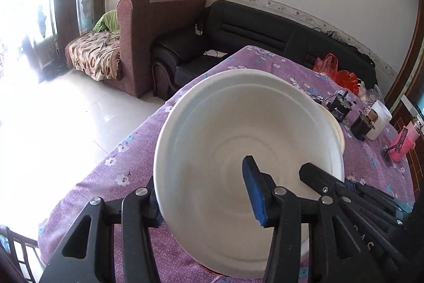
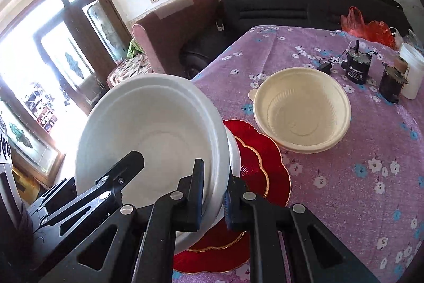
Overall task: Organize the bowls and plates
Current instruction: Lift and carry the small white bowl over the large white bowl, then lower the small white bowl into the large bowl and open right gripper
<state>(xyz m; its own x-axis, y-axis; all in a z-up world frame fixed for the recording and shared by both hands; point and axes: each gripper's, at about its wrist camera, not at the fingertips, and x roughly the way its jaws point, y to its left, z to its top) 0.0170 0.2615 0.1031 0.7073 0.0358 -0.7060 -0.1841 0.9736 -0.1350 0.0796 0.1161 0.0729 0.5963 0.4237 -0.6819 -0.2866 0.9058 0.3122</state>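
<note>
The white bowl between the right gripper's fingers looks like matt moulded foam or pulp, smooth, with faint rings inside. The cream bowl further ahead to the right seems thin plastic or pulp with fine ribs and a dull sheen. Under the white bowl, the red plate is glossy, like glass or hard plastic, with a shiny gold rim. The tablecloth is purple cloth with a slightly rough, sparkling weave. Both grippers are matt black plastic with bright metal screws; the left gripper's pads are blue rubber, ridged.
</note>
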